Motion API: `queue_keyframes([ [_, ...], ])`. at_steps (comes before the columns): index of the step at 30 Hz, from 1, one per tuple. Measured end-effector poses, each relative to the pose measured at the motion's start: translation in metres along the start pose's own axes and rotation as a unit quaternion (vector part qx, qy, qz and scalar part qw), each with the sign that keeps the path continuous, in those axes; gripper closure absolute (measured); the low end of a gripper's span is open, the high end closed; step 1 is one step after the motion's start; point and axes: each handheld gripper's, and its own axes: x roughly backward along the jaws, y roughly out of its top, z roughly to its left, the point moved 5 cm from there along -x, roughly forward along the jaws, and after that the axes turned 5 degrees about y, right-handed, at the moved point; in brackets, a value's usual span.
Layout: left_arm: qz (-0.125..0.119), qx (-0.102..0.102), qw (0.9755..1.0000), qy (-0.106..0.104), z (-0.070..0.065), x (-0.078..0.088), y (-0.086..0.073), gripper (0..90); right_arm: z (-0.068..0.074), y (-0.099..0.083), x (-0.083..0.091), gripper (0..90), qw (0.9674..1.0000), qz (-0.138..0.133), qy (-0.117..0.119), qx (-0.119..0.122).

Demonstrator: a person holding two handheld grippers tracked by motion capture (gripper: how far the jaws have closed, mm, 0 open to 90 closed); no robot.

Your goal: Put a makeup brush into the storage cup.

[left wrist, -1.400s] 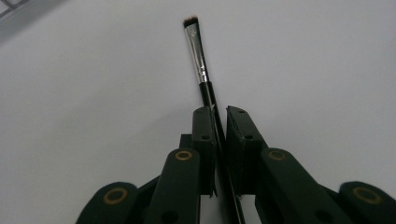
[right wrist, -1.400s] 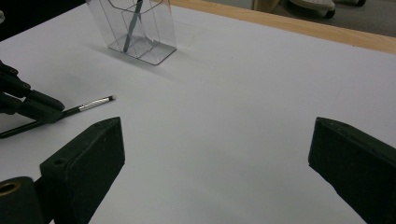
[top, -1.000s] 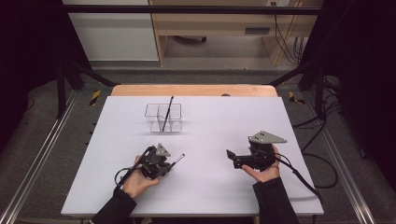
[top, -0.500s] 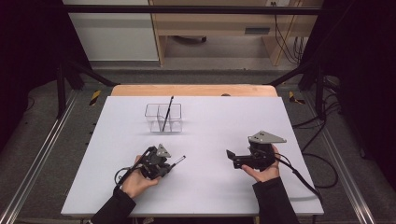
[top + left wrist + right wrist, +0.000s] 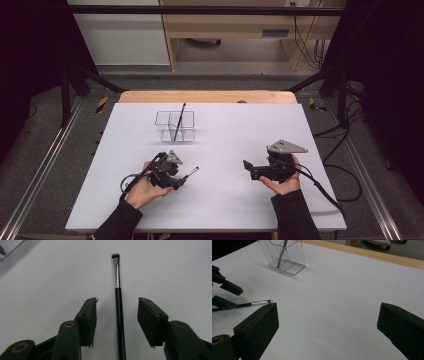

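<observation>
Left gripper view – brush [image 5: 119,315] lying between just-opened fingers [image 5: 87,320], untouched

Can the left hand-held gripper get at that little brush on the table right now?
Probably yes. The left hand-held gripper has just been opening its jaws, and the makeup brush lies on the white table between them, untouched by either pad, with nothing in the way.

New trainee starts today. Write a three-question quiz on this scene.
1. True or false: the left hand-held gripper clamps the brush.
2. What stands in the clear holder? A) a second brush B) scissors C) a spoon
3. Fill in: the brush's bristle tip points ____ the left hand-held gripper.

Key: 1 false, its pads stand apart from the handle, having just opened. 2 A. 3 away from.
</observation>
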Motion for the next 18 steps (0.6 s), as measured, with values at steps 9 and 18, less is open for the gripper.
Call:
queue_keyframes([
  [9, 0.037, -0.007, 0.9992, -0.014, 0.004, -0.006, 0.011, 41.5, 0.0, 0.0, -0.001, 4.3, 1.0, 0.001, 0.001, 0.002],
  [18, 0.077, -0.026, 0.9966, -0.014, 0.003, -0.016, 0.013, 48.6, 0.0, 0.0, 0.0, 4.3, 1.0, 0.001, 0.002, -0.001],
])
